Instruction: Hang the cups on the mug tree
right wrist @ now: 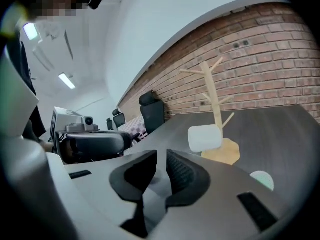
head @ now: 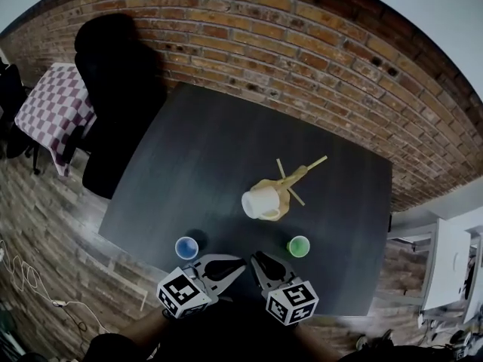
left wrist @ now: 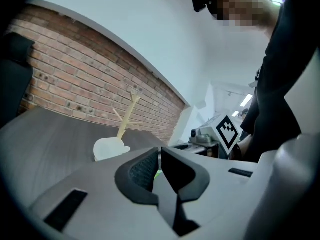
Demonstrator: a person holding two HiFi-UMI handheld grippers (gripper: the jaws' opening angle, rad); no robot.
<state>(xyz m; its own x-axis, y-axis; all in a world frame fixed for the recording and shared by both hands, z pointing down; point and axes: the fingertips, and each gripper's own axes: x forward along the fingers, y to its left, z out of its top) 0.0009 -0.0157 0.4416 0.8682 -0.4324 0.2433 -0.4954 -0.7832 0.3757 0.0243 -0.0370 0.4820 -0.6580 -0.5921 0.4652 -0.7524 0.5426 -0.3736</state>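
Note:
The wooden mug tree stands right of the dark table's middle. A white cup sits sideways low on it, by its base; the same white cup and tree show in the right gripper view. A blue cup and a green cup stand upright near the front edge. My left gripper hovers between them, shut and empty. Beside it my right gripper holds nothing, its jaws a narrow gap apart.
A black office chair stands at the table's far left corner, beside a checkered cloth. A brick wall runs behind the table. White furniture stands to the right. A cable lies on the wood floor.

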